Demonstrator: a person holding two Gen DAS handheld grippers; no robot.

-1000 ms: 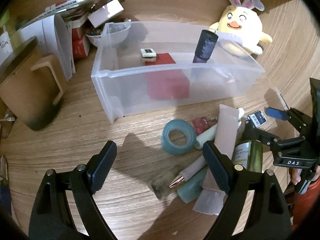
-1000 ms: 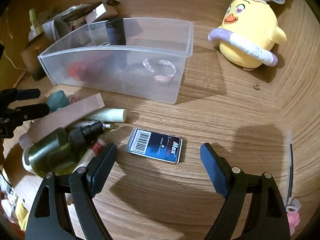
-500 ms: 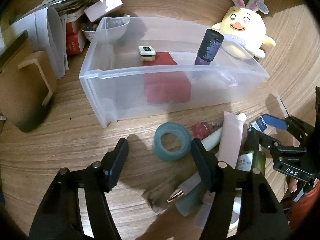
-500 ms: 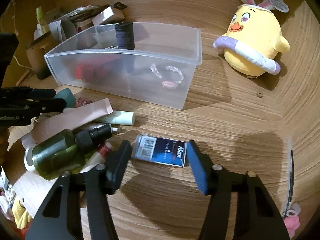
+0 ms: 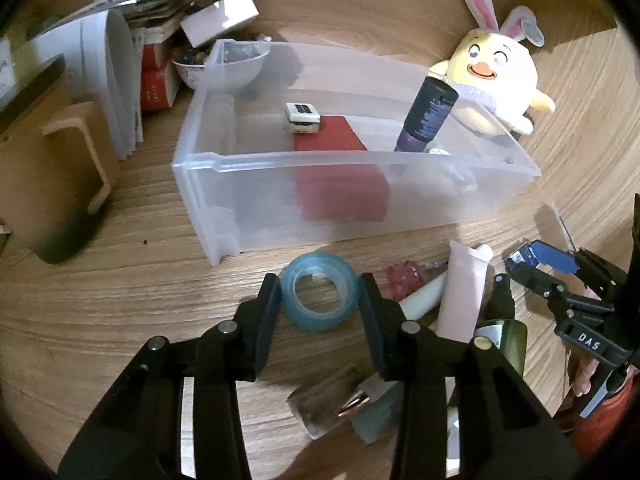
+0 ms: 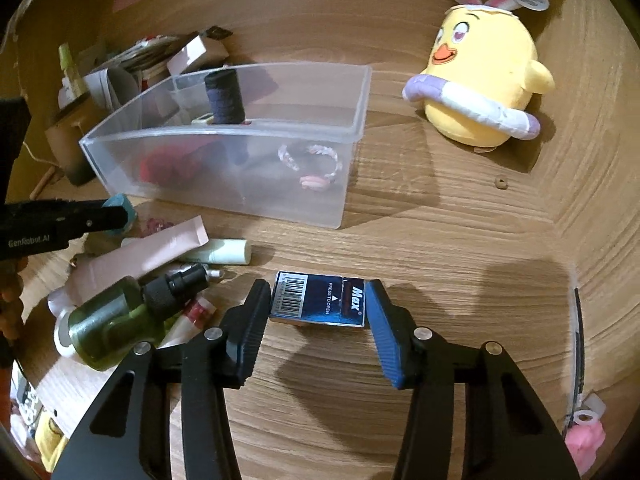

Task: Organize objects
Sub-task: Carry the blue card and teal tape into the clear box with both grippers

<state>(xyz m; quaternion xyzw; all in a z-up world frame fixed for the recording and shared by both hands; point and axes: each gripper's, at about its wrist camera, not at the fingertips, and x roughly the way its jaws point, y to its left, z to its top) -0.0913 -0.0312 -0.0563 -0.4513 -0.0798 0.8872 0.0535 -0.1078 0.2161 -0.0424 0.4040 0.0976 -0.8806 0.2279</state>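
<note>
A clear plastic bin (image 5: 400,208) stands on the wooden table and holds a red box, a small white item and a dark purple bottle (image 5: 430,114). My left gripper (image 5: 318,296) is shut on a teal tape roll (image 5: 320,294) lying on the table, one finger on each side. My right gripper (image 6: 318,300) is shut on a blue staples box (image 6: 318,300) resting on the table; it also shows in the left wrist view (image 5: 540,260). The bin (image 6: 224,168) sits beyond it.
A pile lies between the grippers: a pink tube (image 6: 148,252), a pale green tube (image 6: 218,251), a green pump bottle (image 6: 120,320). A yellow plush chick (image 6: 480,88) sits at the back right. Books, boxes and a bowl (image 5: 224,68) crowd the back left.
Both grippers moved forward and closed, the left onto the tape roll and the right onto the blue box. Both were wide open a second ago.
</note>
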